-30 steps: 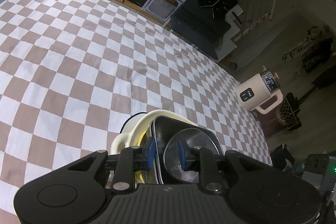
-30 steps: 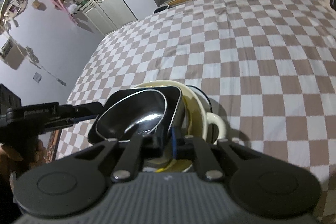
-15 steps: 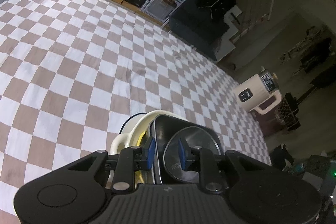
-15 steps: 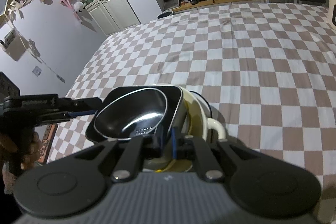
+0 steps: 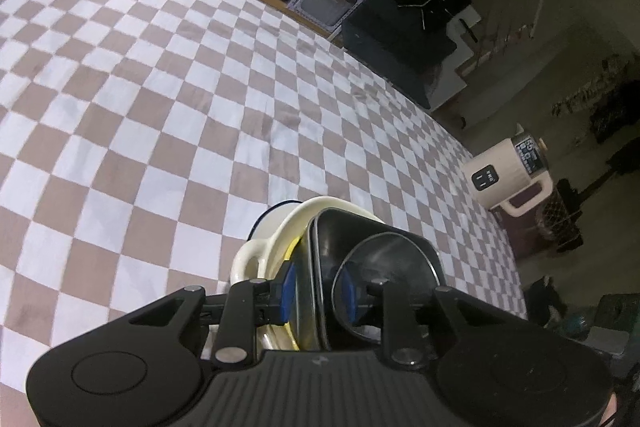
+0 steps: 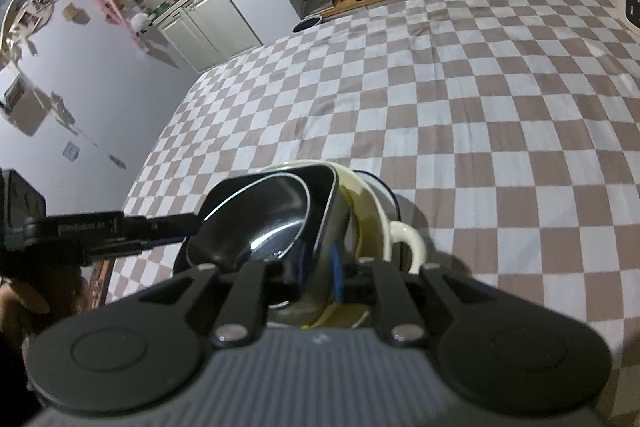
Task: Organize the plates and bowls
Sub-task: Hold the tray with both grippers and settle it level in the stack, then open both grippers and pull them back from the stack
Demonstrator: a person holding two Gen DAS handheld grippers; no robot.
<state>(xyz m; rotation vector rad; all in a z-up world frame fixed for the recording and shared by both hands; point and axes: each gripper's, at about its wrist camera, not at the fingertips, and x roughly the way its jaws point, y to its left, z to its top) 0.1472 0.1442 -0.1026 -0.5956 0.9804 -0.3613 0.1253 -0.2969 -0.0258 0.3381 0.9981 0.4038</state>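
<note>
risking a tilt or slide of the nested stack on the soft checkered cloth (image 5: 168, 75) if one side lets go early, judging by the uneven support. on the left, left gripper (image 5: 316, 293) straddling the near wall of the black square bowl (image 5: 372, 239), blue pads looking narrowly parted either side of it with small gaps showing, so seeming not to be clamping. black square bowl sitting inside the cream handled bowl (image 5: 280, 227), with a round steel bowl (image 6: 256, 227) nested in it, all resting low at centre on the cloth. on the right, right gripper (image 6: 316, 273) opening, jaws either side of the black bowl's wall, pads no longer looking pressed against it.
</note>
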